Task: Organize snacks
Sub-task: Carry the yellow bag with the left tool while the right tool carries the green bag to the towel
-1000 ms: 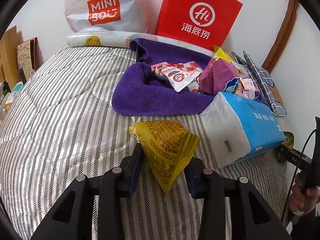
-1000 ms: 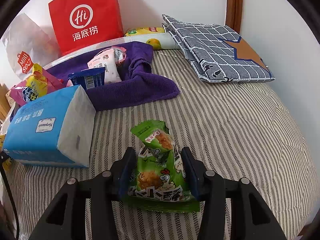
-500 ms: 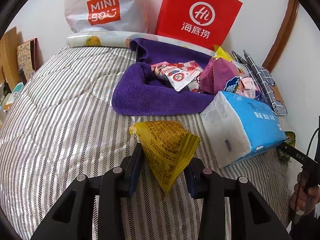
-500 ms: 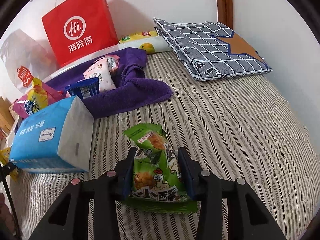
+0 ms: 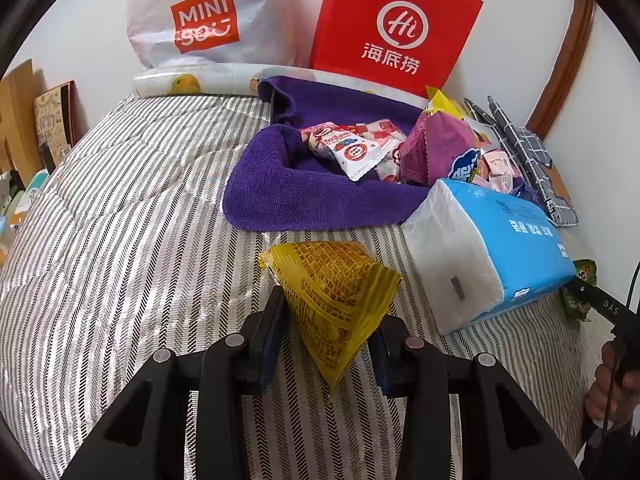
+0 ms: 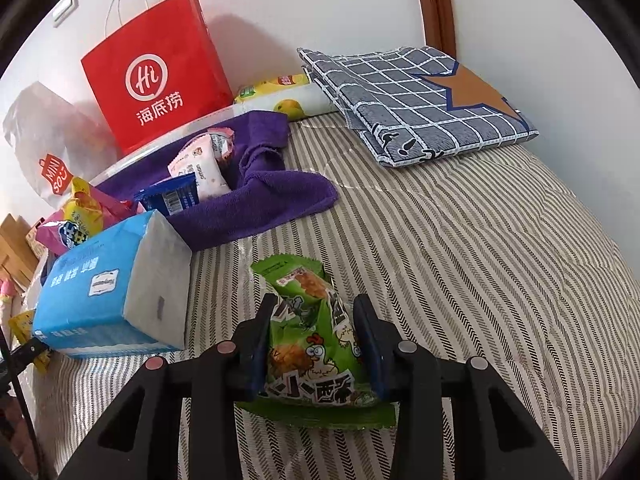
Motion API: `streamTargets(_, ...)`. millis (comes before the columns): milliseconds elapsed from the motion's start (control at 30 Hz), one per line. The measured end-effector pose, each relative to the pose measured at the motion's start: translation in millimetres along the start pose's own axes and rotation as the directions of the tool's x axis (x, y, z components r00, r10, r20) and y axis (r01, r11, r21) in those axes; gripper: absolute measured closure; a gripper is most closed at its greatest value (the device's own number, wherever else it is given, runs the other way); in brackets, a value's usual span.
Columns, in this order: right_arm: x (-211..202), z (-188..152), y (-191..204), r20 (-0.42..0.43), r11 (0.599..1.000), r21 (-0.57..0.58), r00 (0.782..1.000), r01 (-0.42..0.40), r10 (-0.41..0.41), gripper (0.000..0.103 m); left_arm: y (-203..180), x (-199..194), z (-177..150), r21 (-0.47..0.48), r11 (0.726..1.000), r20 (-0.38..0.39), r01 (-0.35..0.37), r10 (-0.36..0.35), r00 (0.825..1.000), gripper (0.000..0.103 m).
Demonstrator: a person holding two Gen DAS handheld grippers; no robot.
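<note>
My left gripper (image 5: 330, 312) is shut on a yellow snack bag (image 5: 334, 294) and holds it above the striped bedcover (image 5: 120, 240). My right gripper (image 6: 314, 320) is shut on a green chicken-print snack bag (image 6: 312, 332). A purple towel (image 5: 304, 196) lies ahead with several snack packets on it, such as a red-and-white packet (image 5: 356, 152) and a purple bag (image 5: 436, 152). The towel also shows in the right wrist view (image 6: 272, 204) with a pink-white packet (image 6: 200, 168) and a blue packet (image 6: 172, 196).
A blue tissue pack (image 5: 492, 248) lies right of the yellow bag; it also shows in the right wrist view (image 6: 108, 284). A red paper bag (image 5: 396, 28) and a white Miniso bag (image 5: 204, 16) stand against the wall. A folded checked blanket (image 6: 416, 96) lies at the far right.
The right gripper with the green bag has shifted rightward and a little away from the tissue pack. The left gripper holds still with the yellow bag.
</note>
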State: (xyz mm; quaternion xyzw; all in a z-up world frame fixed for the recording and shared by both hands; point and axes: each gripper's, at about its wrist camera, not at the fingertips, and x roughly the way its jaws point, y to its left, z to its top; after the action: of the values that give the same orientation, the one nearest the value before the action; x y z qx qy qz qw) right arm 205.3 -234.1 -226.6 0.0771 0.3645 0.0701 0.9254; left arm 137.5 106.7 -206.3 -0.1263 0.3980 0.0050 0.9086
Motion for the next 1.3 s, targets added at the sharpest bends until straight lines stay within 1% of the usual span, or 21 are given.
streamTargets(433,0,-1,0,0.006,1.0,0.004,1.0,-0.006,0.006,0.067,0,0,1,0.001,1.0,0.001,-0.001,0.001,1.0,0.065)
streamTargets(600,-5,-1,-4,0.029,0.999,0.029,0.999,-0.022,0.021,0.067,-1,-1,1,0.008,1.0,0.003,-0.011,0.011,1.0,0.065)
streamTargets(700,-11,-1,-6,0.058,0.999,0.039,0.998,-0.029,0.027,0.067,-1,-3,0,0.017,1.0,0.002,-0.011,0.011,1.0,0.066)
streamTargets(767,-17,-2,-4,0.084,0.999,0.025,0.996,-0.044,0.042,0.067,-1,-5,-1,0.02,1.0,0.001,-0.014,0.014,1.0,0.066)
streamTargets(833,-21,-4,1,0.095,0.999,-0.01,0.995,-0.032,0.033,0.067,-1,-7,-2,0.021,1.0,-0.002,-0.018,0.018,1.0,0.066)
streamTargets(1033,-30,-10,14,0.086,0.996,-0.075,0.995,-0.048,0.054,0.067,-2,-19,-4,-0.01,1.0,-0.008,0.012,-0.012,1.0,0.066)
streamTargets(1133,-36,-12,18,0.091,0.994,-0.083,0.993,-0.072,0.08,0.067,-6,-26,-4,-0.016,1.0,-0.008,0.024,-0.024,1.0,0.066)
streamTargets(1200,-39,-14,22,0.087,0.991,-0.085,0.99,-0.105,0.112,0.067,-9,-31,-4,-0.021,0.999,-0.009,0.038,-0.038,0.999,0.066)
streamTargets(1300,-46,-15,30,0.1,0.987,-0.104,0.986,-0.123,0.133,0.067,-15,-40,-4,-0.019,0.999,-0.005,0.05,-0.05,0.999,0.066)
